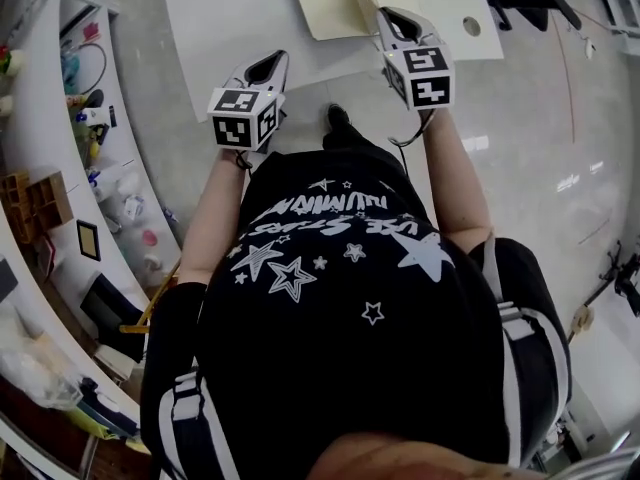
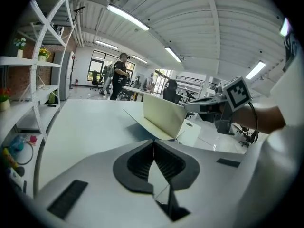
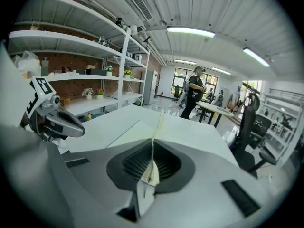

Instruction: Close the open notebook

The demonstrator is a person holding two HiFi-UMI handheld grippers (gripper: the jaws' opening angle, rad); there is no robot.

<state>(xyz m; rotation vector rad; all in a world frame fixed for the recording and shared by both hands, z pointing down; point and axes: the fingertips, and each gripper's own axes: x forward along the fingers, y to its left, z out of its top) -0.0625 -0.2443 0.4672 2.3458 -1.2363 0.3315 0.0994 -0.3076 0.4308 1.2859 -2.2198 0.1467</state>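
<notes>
A cream notebook (image 1: 325, 8) lies open on the white table (image 1: 230, 18). One cover (image 2: 164, 116) stands raised nearly upright, while the other half (image 3: 133, 129) lies flat. My right gripper (image 1: 398, 16) is shut on the raised cover's edge, and the sheet (image 3: 153, 167) shows edge-on between its jaws. In the left gripper view the right gripper (image 2: 202, 107) reaches the cover's top from the right. My left gripper (image 1: 270, 65) hovers over the table's near edge, left of the notebook, with its jaws together and nothing in them. The left gripper (image 3: 57, 120) sits at the right gripper view's left.
White shelves (image 1: 60, 118) with small items run along the left. A round cable hole (image 1: 471, 25) sits in the table right of the notebook. An office chair (image 3: 249, 122) stands past the table's right side. A person (image 3: 194, 96) stands far off.
</notes>
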